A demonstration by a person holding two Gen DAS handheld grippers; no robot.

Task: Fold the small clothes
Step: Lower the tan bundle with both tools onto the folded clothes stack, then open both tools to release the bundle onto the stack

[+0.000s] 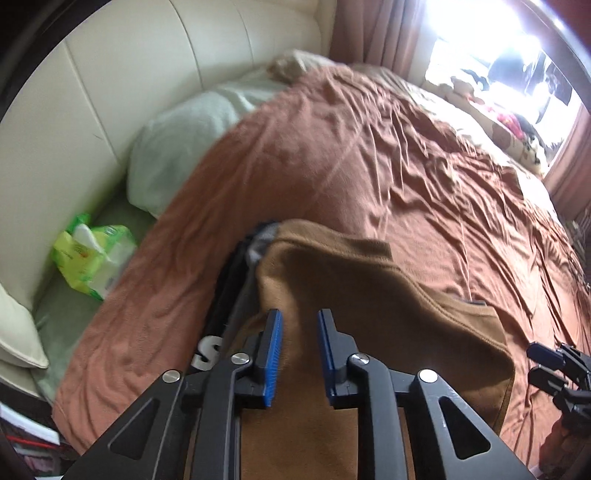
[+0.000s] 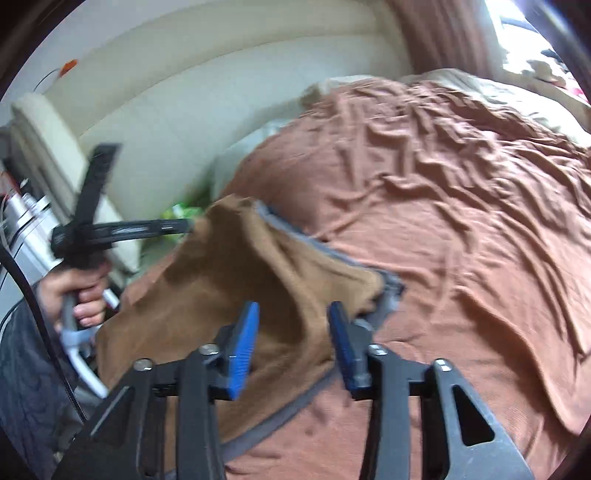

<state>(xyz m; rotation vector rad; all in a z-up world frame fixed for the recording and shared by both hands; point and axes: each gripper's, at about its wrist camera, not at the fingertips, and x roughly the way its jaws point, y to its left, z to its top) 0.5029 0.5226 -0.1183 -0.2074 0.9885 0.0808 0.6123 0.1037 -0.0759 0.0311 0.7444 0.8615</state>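
Observation:
A small brown garment [image 1: 354,295] with grey trim lies on the reddish-brown bedspread [image 1: 369,155]. It also shows in the right wrist view [image 2: 236,280], rumpled and partly raised. My left gripper [image 1: 300,317] is open, its blue pads [image 1: 275,347] standing over the garment's near part. My right gripper [image 2: 291,314] is open, its pads [image 2: 243,343] either side of a raised fold of the garment. The left gripper also shows in the right wrist view [image 2: 122,232], held in a hand at the garment's left corner. A dark garment [image 1: 229,280] lies under the brown one's left edge.
A cream padded headboard [image 1: 147,74] runs along the back. A pale green pillow [image 1: 177,147] and a green tissue pack [image 1: 92,254] lie at the bed's left. Curtains [image 1: 373,29] and a bright window [image 1: 498,48] are at the far right.

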